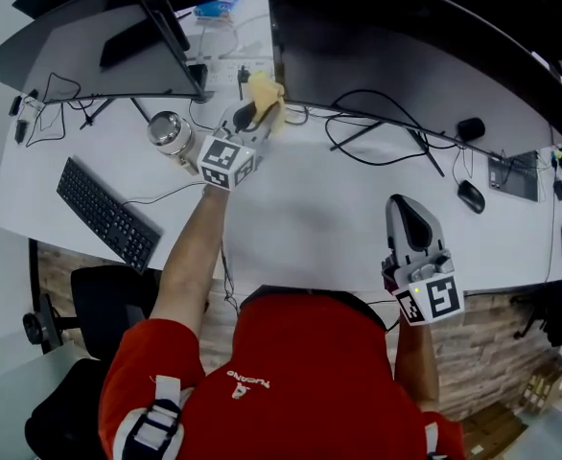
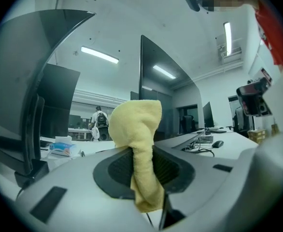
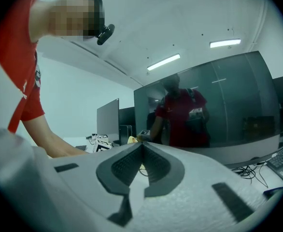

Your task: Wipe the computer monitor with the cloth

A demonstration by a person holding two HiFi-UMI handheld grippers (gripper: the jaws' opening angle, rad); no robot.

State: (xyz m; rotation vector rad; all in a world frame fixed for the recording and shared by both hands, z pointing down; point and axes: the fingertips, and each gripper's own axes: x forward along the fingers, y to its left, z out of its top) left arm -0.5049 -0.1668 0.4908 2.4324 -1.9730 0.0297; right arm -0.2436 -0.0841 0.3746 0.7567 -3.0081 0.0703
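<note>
Right gripper (image 3: 142, 145) closest to the person, jaws pressed together, nothing between them, over the desk (image 1: 305, 209) in front of the big monitor (image 1: 386, 51), well apart from it. Left gripper (image 2: 141, 151) further out, jaws pinching a yellow cloth (image 2: 134, 124) that bunches up above them. Cloth sits at the monitor's lower left corner; contact with the screen unclear. Metal cup (image 1: 169, 130) and keyboard (image 1: 106, 214) left of the monitor.

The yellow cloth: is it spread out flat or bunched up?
Bunched up. The left gripper is shut on the yellow cloth, which bulges above its jaws as a crumpled lump.
</note>
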